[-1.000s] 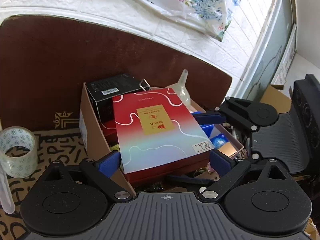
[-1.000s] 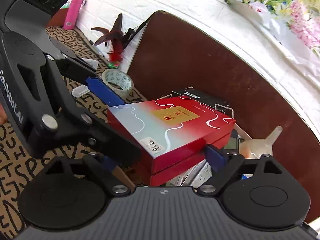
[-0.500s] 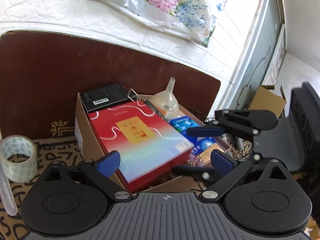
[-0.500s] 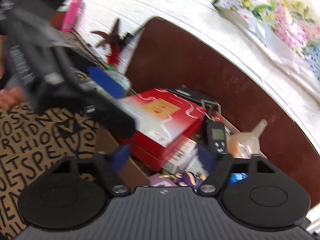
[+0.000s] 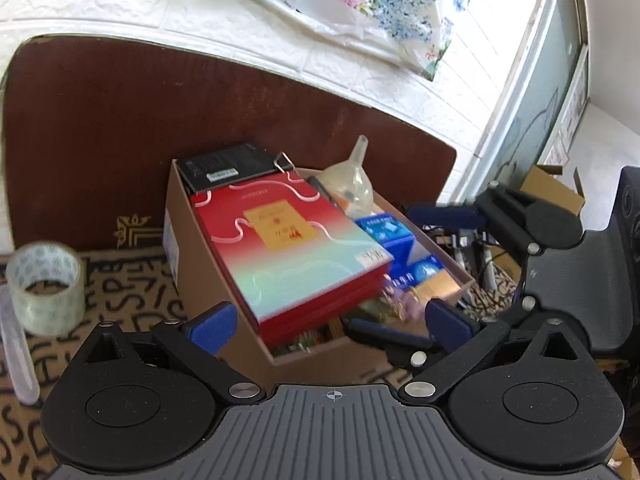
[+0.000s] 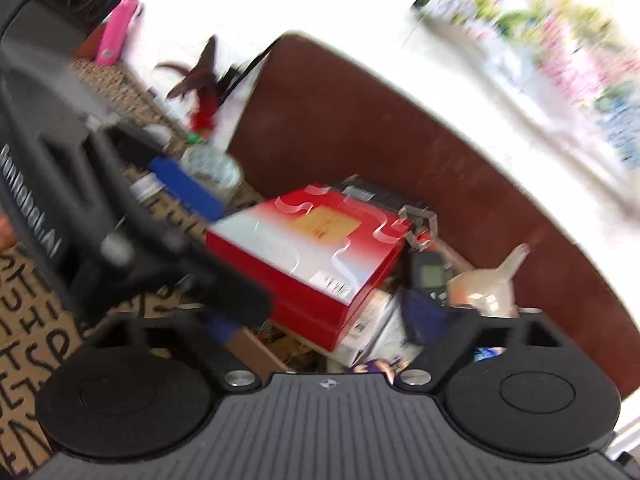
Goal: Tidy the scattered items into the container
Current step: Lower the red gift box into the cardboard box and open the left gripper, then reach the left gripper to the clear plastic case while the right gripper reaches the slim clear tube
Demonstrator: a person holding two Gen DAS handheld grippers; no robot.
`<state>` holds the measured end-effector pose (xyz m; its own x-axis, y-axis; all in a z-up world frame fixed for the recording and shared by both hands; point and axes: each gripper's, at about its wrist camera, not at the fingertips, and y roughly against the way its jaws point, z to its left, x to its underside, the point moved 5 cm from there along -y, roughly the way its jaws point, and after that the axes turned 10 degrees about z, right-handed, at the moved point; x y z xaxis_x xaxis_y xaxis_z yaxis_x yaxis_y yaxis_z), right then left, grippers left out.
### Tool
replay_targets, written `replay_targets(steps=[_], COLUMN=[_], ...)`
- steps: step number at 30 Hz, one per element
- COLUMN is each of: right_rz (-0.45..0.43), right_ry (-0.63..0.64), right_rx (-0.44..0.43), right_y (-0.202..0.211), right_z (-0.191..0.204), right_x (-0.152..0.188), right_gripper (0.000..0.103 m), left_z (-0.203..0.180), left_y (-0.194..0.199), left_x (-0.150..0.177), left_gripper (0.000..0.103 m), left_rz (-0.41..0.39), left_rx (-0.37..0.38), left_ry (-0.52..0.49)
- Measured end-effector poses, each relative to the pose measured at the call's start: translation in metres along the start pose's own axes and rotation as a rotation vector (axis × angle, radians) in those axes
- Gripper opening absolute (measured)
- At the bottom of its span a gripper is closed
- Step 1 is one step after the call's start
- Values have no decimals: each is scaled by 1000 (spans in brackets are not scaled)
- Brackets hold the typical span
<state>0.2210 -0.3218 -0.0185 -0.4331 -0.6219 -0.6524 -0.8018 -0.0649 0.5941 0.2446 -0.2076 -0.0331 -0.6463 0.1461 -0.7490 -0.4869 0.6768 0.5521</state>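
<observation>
The red gift box (image 5: 288, 248) lies tilted on top of the things in the cardboard carton (image 5: 176, 240), resting free of both grippers. My left gripper (image 5: 330, 326) is open, just short of the carton's near wall, with nothing between its pads. My right gripper (image 5: 412, 276) hangs over the carton's right side. Its jaws are opening and grip nothing. The right wrist view is blurred: the right gripper (image 6: 320, 320) stands wide before the red box (image 6: 316, 240), with the left gripper (image 6: 212, 244) at its left.
The carton also holds a black box (image 5: 228, 166), a clear funnel (image 5: 352, 184), blue packets (image 5: 396, 248) and a black handset (image 6: 430, 276). A tape roll (image 5: 44, 288) and a plastic tube (image 5: 16, 352) lie on the patterned mat at left. A brown board (image 5: 120, 120) stands behind.
The red box, held up between the grippers a second ago, now lies in the carton. Both grippers have drawn back from it. The right jaws narrowed, then widened again.
</observation>
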Motion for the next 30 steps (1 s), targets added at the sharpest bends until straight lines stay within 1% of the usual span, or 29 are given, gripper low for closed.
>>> replay_targets(steps=[4, 9, 12, 15, 16, 18, 22, 26, 30], right_rz=[-39, -65, -83, -69, -62, -35, 20, 76, 138], right_ry=[-15, -13, -54, -111, -130, -169, -245, -304, -318], right_rx=[16, 18, -38, -109, -131, -174, -226, -244, -248], right_y=[19, 35, 36, 27, 22, 12, -5, -23, -48], right_z=[21, 72, 104, 135, 145, 163, 188, 202, 213], right_x=[0, -1, -4, -10, -13, -18, -29, -36, -40], right_gripper=[100, 100, 100, 100, 100, 100, 100, 100, 99], left_z=[5, 23, 40, 64, 73, 93, 132, 167, 198], left_y=[26, 67, 92, 111, 117, 129, 150, 159, 155], left_x=[25, 68, 92, 111, 115, 119, 121, 113, 99], left_gripper=[103, 103, 103, 103, 103, 103, 103, 103, 103], left_rz=[-10, -32, -38, -24, -21, -34, -61, -73, -64], left_rx=[11, -14, -66, -130, -162, -222, -301, -366, -410], left_ry=[42, 94, 110, 121, 131, 148, 206, 236, 248])
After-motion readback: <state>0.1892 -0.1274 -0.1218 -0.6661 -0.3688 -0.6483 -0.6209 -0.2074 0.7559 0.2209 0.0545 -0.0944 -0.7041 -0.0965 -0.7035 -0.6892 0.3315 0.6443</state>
